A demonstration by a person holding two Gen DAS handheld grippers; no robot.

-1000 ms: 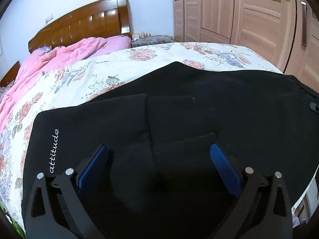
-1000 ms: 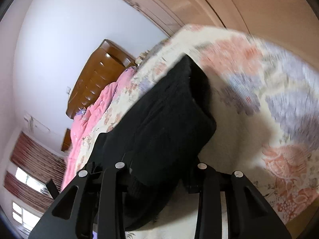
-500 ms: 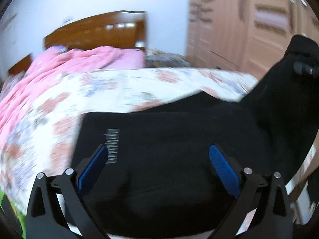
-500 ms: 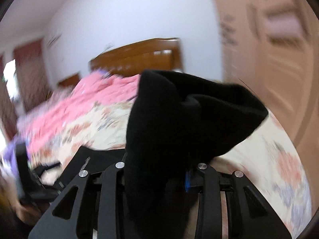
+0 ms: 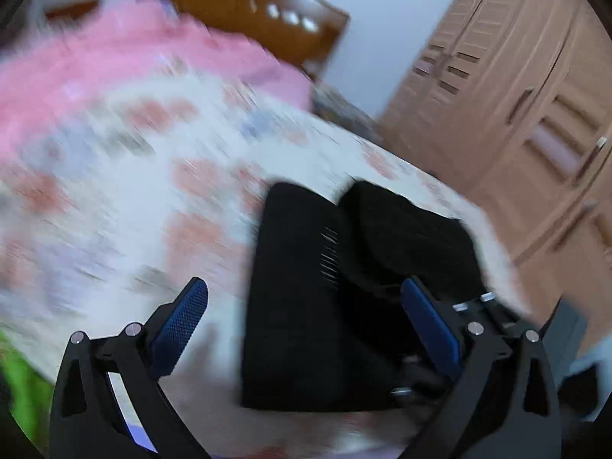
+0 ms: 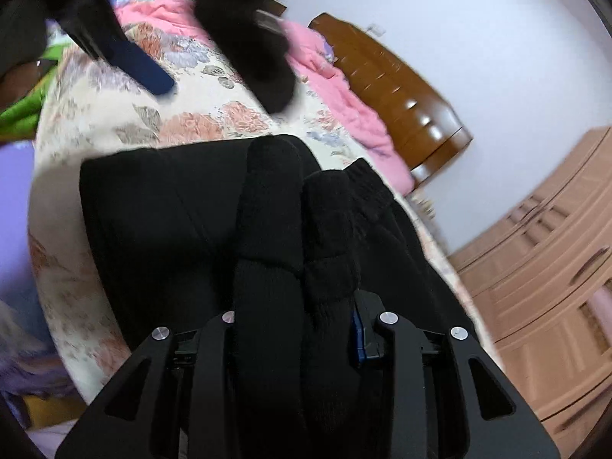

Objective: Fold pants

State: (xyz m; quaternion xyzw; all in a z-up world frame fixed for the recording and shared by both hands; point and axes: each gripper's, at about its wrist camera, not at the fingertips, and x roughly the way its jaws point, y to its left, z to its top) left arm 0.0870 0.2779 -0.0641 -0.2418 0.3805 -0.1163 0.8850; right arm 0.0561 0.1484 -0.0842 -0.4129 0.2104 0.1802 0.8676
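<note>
The black pants (image 5: 306, 325) lie folded on the floral bedsheet (image 5: 134, 191), blurred, with white lettering near the fold. My left gripper (image 5: 302, 287) hovers over their left edge, open, blue pads wide apart and touching nothing. In the right wrist view the pants (image 6: 153, 210) spread out below, and two ribbed leg ends (image 6: 275, 210) run up between the jaws of my right gripper (image 6: 294, 306), which is shut on them. The cloth hides most of its pads. One blue-padded finger (image 6: 141, 65) of the left gripper shows at the top left.
A pink quilt (image 6: 336, 88) lies along the far side of the bed below a wooden headboard (image 6: 401, 88). A tan wardrobe (image 5: 535, 114) stands to the right. Something green (image 6: 26, 111) lies past the bed's left edge. Bare sheet stretches left of the pants.
My right gripper swung the leg ends up and across, rolling over, and now holds them above the folded part. The left gripper slid left and rolled, so the pants sit right of its centre.
</note>
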